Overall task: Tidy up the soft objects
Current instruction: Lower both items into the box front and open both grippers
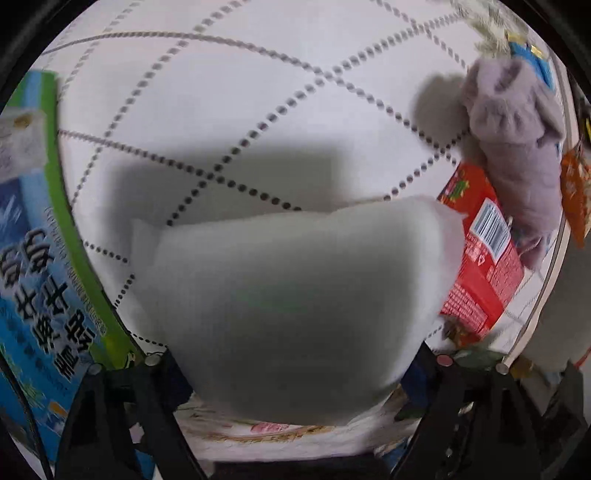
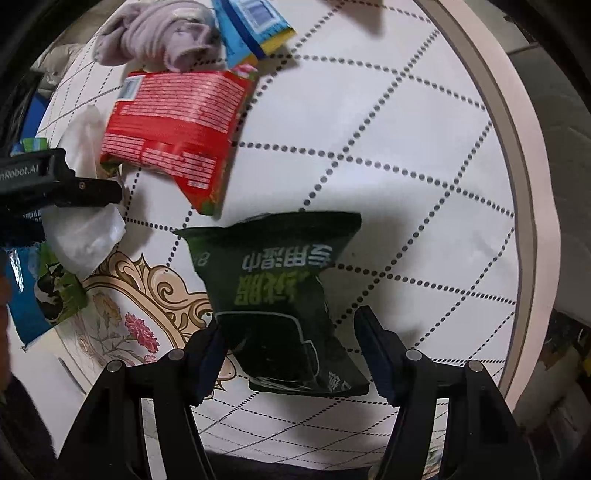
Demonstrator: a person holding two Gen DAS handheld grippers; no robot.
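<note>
My left gripper (image 1: 295, 358) is shut on a white soft pack (image 1: 295, 295) and holds it above the round table; the pack hides the fingertips. The same pack (image 2: 85, 236) and the left gripper show at the left of the right wrist view. My right gripper (image 2: 291, 343) is open around a dark green wet-wipes pack (image 2: 280, 280) that lies on the table; the left pad touches it and the right pad stands apart. A lilac plush toy (image 1: 517, 147) lies at the table's right edge, and also shows in the right wrist view (image 2: 155, 37).
The round white table (image 2: 424, 147) has dotted diamond lines and a pale rim. A red snack bag (image 2: 173, 125) lies beside the plush, also in the left wrist view (image 1: 480, 258). A blue-green carton (image 1: 33, 258) stands left. A blue-yellow packet (image 2: 251, 26) lies far.
</note>
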